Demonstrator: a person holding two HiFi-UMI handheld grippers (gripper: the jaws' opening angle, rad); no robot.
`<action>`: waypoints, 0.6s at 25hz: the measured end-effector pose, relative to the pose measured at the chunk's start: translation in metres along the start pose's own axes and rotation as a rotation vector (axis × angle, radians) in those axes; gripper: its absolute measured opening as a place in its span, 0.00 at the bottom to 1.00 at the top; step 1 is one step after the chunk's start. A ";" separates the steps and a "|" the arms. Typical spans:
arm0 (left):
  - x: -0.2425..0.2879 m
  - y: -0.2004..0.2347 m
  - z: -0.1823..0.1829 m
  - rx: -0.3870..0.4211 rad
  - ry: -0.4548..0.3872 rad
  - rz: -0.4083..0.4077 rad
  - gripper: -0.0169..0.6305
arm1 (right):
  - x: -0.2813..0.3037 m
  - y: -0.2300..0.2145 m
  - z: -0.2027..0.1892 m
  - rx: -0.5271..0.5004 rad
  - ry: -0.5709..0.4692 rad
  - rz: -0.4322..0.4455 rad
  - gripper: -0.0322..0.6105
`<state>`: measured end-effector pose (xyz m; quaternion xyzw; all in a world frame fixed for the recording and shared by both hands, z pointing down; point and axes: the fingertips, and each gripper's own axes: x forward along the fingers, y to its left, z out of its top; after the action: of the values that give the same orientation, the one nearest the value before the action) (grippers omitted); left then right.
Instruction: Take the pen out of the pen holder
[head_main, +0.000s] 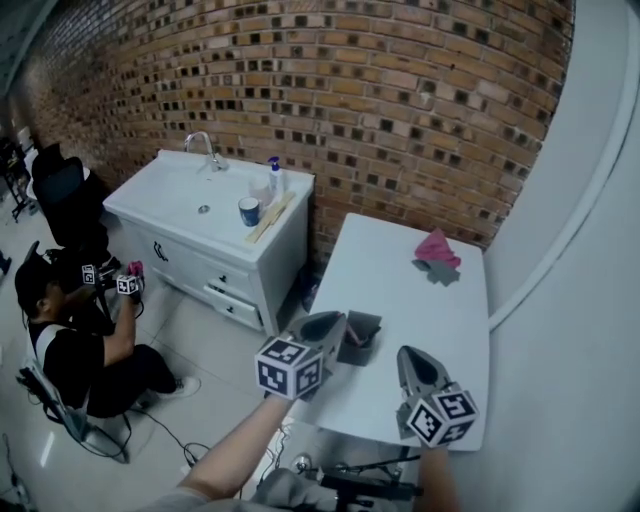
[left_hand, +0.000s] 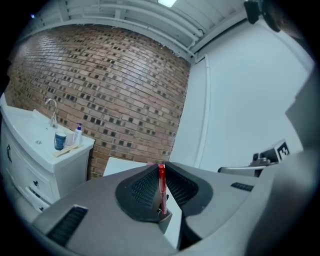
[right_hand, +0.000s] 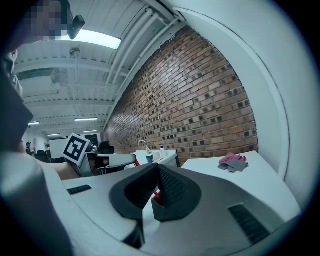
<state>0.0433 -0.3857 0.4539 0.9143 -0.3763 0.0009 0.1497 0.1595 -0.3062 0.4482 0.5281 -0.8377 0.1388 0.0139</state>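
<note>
Head view: left gripper (head_main: 335, 325) above dark grey square pen holder (head_main: 362, 340) on white table (head_main: 430, 290); right gripper (head_main: 407, 356) just beside holder.
Left gripper view: jaws clamped on slim red pen (left_hand: 161, 186), upright, lower end at holder mouth. Best lift looks straight along pen axis, no tilt until tip clears rim.
Right gripper view: jaws together, empty; holder just ahead, free to tip if pen drags.

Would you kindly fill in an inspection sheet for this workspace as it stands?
Surface: white table beside the wall.
Job's things: red pen upright, lower end at the pen holder mouth.
Clutter: pink and grey cloth at the far end.
Grippers: left gripper shut on the pen; right gripper jaws together, empty.
Cables: one cable on the floor by the seated person.
Surroundings: brick wall, sink cabinet.
</note>
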 end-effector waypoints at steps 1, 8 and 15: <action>-0.004 -0.004 0.006 0.000 -0.012 -0.008 0.10 | -0.001 0.001 0.002 -0.003 -0.006 0.002 0.04; -0.026 -0.030 0.035 0.000 -0.079 -0.057 0.10 | -0.003 0.008 0.017 -0.029 -0.048 0.023 0.04; -0.036 -0.039 0.042 0.002 -0.099 -0.081 0.10 | -0.003 0.012 0.027 -0.035 -0.082 0.034 0.04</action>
<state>0.0390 -0.3462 0.3987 0.9279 -0.3457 -0.0500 0.1302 0.1534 -0.3056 0.4188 0.5187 -0.8487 0.1025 -0.0135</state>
